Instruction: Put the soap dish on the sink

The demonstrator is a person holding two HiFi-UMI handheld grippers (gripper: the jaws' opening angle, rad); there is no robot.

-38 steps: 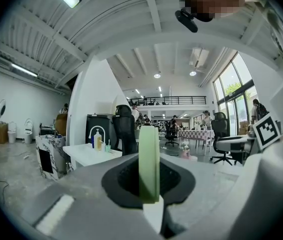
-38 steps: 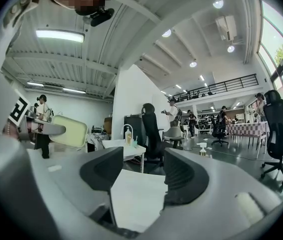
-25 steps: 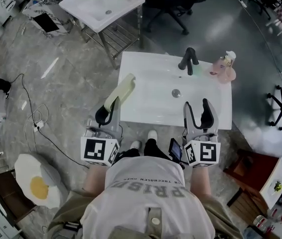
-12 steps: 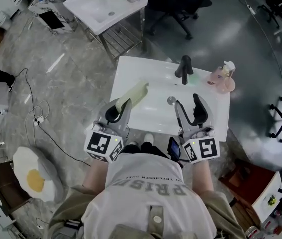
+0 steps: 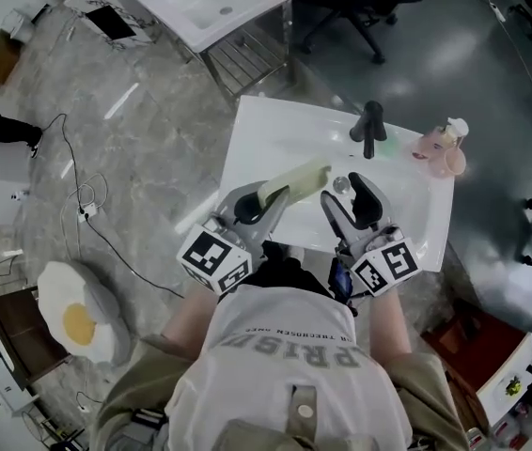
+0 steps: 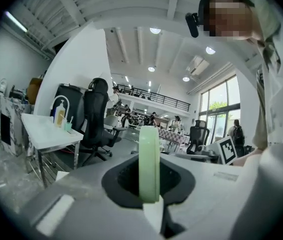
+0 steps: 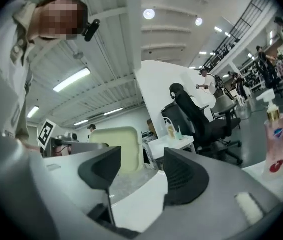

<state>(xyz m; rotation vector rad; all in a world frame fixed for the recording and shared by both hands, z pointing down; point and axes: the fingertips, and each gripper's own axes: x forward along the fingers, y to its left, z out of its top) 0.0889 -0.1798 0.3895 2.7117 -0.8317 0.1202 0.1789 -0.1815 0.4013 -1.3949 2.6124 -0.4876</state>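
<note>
Left gripper is clamped tight on one end of the soap dish, which hangs over the basin of the sink, not yet set down. Right gripper has just been opening its jaws, nothing between them. The dish stands on edge, its long axis running out from the jaws toward the tap. Best roll it flat, then lower it gently onto the rim.

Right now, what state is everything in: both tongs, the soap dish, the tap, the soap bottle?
Left tongs: shut on the soap dish.
Right tongs: open, have just been opening, nothing between them.
Soap dish: held on edge above the sink, not yet set down.
Tap: no water seen running.
Soap bottle: upright on the sink's far corner.
</note>
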